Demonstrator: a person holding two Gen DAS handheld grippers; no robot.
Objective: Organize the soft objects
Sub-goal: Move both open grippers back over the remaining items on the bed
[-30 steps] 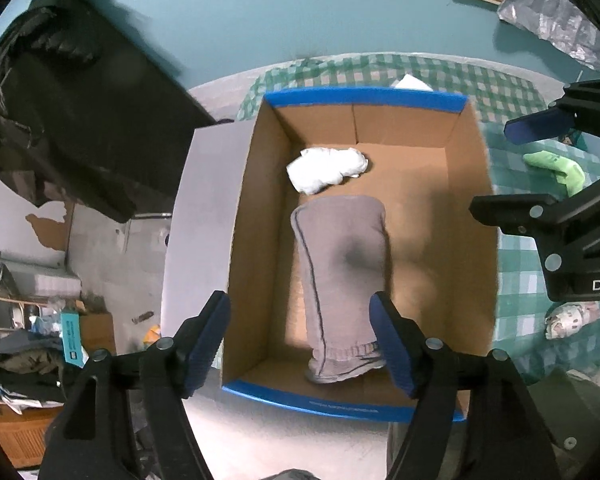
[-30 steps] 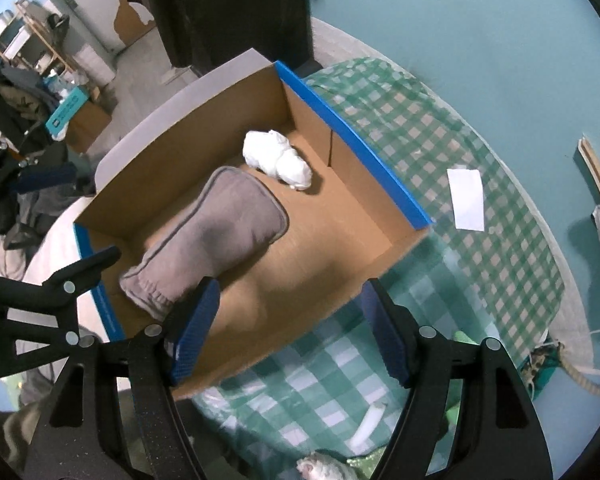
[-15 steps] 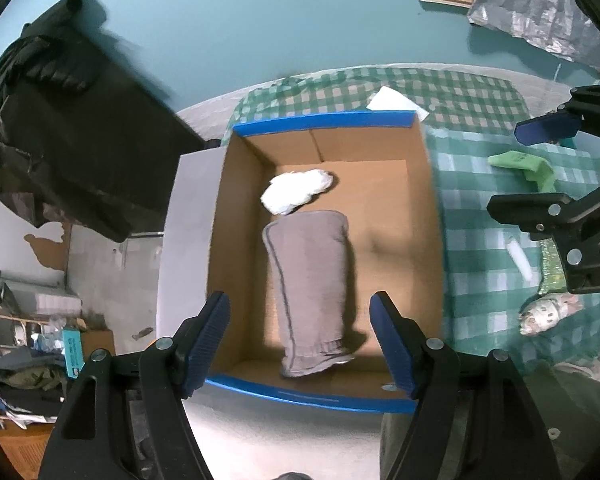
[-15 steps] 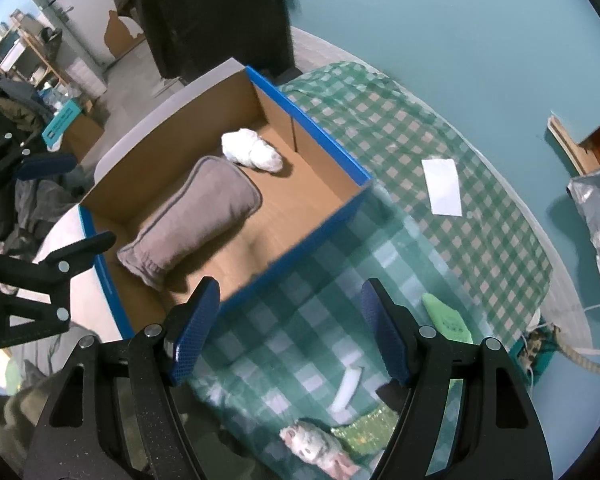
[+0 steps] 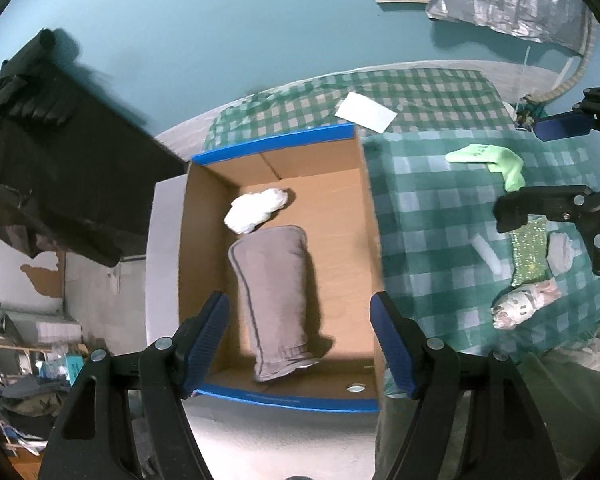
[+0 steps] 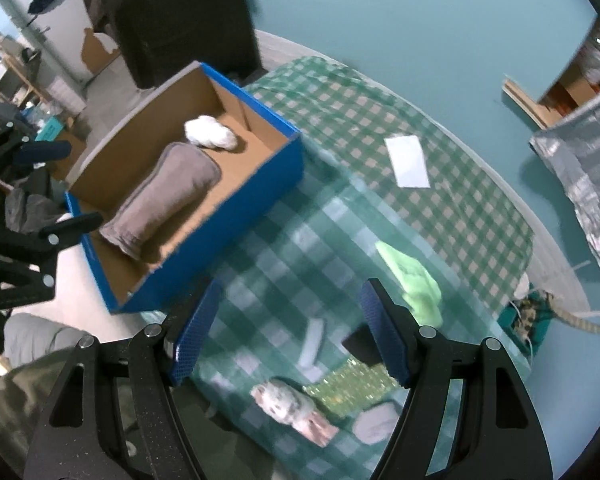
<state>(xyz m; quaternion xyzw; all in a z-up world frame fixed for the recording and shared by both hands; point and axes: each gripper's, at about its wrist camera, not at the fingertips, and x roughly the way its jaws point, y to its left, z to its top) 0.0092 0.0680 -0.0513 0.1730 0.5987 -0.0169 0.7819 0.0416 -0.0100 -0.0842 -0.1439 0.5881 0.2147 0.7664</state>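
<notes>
Both grippers point steeply down at the scene. The left gripper [image 5: 300,340] hangs over the near end of the cardboard box [image 5: 370,248], and its blue jaws stand wide apart with nothing between them. The right gripper [image 6: 288,332] is above the green checked tablecloth [image 6: 460,200], to the right of the box; its jaws are also spread wide and hold nothing.

The box is open at the top and has blue edges. Inside it lies a folded grey towel [image 5: 274,296], stretched along the length of the box, with its near end close to the near wall. Just beyond the far end of the towel lies a white crumpled cloth [image 5: 256,210], touching the towel or almost touching it. The right half of the box floor is bare cardboard.

On the tablecloth, outside the box, there are more soft things: a light green sock [image 6: 416,280], a glittery green cloth [image 6: 352,386], a small patterned bundle [image 6: 292,408] and a small grey piece [image 6: 376,422]. A white sheet of paper [image 6: 408,156] lies further away on the cloth.
</notes>
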